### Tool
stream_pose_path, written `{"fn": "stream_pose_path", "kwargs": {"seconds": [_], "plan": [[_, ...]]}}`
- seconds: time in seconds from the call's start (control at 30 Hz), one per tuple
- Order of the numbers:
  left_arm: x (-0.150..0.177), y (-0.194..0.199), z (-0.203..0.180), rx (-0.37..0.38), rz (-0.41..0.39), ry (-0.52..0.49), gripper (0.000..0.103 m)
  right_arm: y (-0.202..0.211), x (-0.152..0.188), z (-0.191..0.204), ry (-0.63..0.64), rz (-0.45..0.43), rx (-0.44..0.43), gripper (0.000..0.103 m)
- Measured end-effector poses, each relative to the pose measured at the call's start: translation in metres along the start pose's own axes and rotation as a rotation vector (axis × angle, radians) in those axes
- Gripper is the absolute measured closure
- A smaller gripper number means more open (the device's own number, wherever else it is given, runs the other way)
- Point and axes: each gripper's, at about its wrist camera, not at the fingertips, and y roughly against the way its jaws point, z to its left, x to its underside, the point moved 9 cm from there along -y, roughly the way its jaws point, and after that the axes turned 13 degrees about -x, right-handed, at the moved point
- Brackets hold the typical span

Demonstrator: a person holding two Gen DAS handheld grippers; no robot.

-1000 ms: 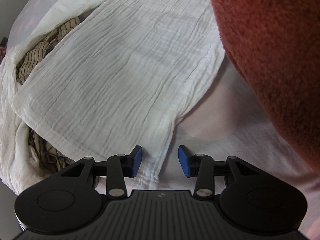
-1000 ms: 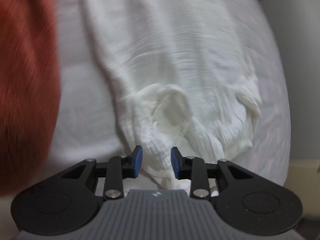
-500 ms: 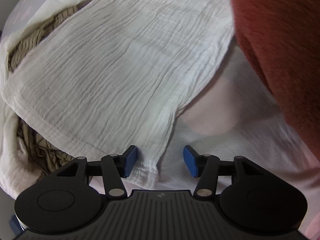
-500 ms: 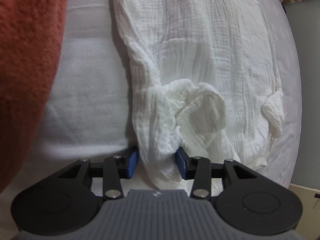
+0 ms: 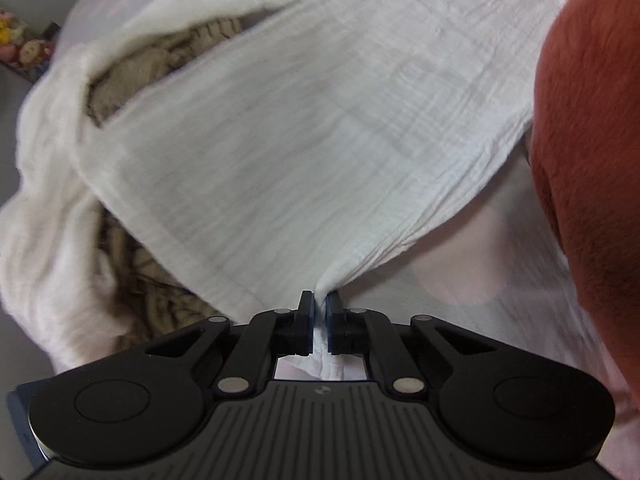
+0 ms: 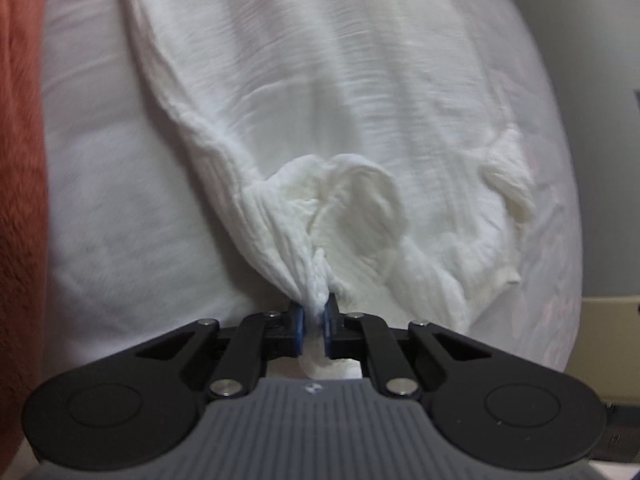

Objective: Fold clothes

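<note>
Striped cloth in left view only

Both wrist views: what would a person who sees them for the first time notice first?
First, the white crinkled garment that fills the middle of both views, spread over a pale surface. Each claw is shut on it: the left claw pinches a corner at the bottom centre, the right claw a bunched end. Next, the rust-red fuzzy fabric at the right edge of the left view and a beige striped cloth under the white one.
</note>
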Motion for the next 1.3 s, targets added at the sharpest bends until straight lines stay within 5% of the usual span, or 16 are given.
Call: {"fn": "stream_pose_path", "kwargs": {"seconds": [0.57,1.3], "plan": [[-0.097,0.058,0.092,-0.194,-0.102,0.121,0.100,0.072,-0.016,-0.062,-0.137,-0.148,0.073,0.094],[-0.263,0.009,0.192,-0.270,-0.060,0.022,0.100,0.021,-0.062,-0.206,-0.182,-0.037,-0.273,0.094]]}}
